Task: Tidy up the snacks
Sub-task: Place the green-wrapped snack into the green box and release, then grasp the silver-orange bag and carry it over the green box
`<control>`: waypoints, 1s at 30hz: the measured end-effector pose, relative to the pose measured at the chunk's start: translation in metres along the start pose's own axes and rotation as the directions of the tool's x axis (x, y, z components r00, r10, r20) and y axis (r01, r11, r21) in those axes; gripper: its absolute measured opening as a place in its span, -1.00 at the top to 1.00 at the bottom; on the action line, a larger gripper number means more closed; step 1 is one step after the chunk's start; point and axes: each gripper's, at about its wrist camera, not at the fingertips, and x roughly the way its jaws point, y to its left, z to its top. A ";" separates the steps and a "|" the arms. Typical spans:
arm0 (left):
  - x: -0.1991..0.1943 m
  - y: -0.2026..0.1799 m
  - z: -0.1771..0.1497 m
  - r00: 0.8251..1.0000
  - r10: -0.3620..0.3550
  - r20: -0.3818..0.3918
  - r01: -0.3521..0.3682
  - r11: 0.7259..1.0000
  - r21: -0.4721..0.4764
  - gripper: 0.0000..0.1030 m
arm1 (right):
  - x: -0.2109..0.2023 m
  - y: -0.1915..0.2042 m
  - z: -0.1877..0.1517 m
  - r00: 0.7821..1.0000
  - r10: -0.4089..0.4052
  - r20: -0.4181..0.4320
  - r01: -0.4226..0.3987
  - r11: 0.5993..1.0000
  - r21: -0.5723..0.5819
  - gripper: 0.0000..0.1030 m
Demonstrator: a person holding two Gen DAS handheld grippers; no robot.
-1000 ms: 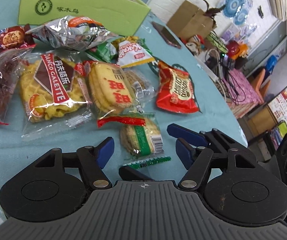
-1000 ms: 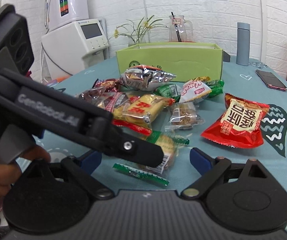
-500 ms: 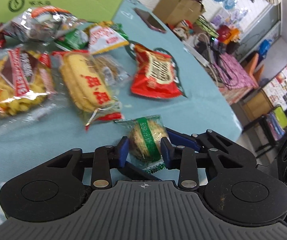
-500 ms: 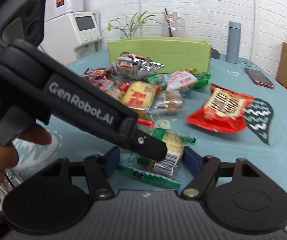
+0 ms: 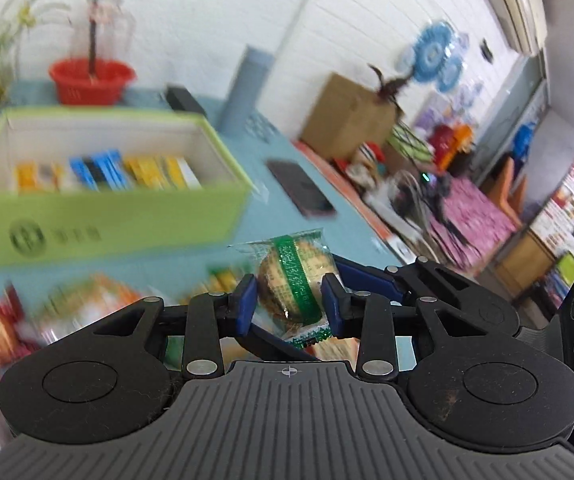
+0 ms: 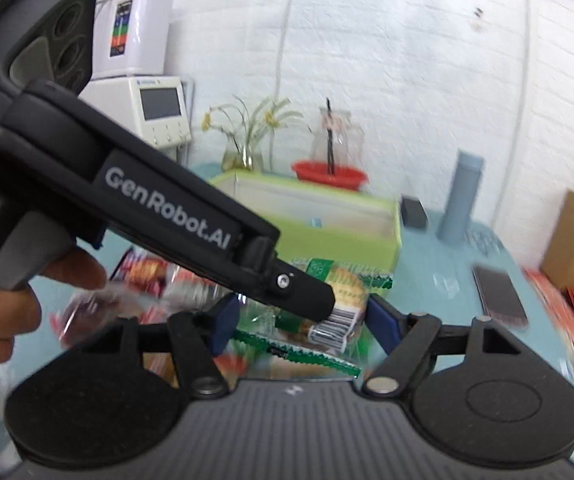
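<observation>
A: What does the left gripper (image 5: 289,306) have?

B: It is clamped on a biscuit pack (image 5: 293,286), clear wrap with a green band. The blue pads (image 5: 245,306) press it from both sides, and the pack is up off the table (image 5: 191,256).

A: And the right gripper (image 6: 305,326)?

B: Its jaws stand wide apart. The same pack (image 6: 339,308) sits between them in the right wrist view, barcode facing the camera, but whether the right pads touch it I cannot tell. The left gripper's black body crosses that view from the upper left, its tip on the pack.

A: Where is the box?

B: The green box (image 5: 107,216) sits on the table beyond the pack, open at the top. A row of small yellow and blue packets (image 5: 103,174) stands inside along its near wall.

A: The other snacks?

B: Blurred red and orange packs (image 5: 67,312) lie on the table low at left, in front of the box. A phone (image 5: 301,194) lies to the box's right, a red basket (image 5: 91,82) behind it.
</observation>
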 end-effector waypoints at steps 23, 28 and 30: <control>-0.008 0.087 0.018 0.984 0.118 0.137 -0.103 0.988 -0.113 -0.49 | 0.073 -0.063 0.028 0.984 0.178 -0.009 -0.174 0.972 0.160 -0.80; -0.021 0.086 -0.021 0.977 0.193 0.085 -0.179 0.972 -0.154 -0.48 | 0.041 -0.028 -0.018 0.973 0.212 -0.093 -0.194 0.966 0.170 -0.80; -0.030 0.094 -0.035 0.979 0.191 0.075 -0.172 0.963 -0.210 -0.49 | 0.037 -0.014 -0.024 0.970 0.218 -0.104 -0.203 0.969 0.139 -0.80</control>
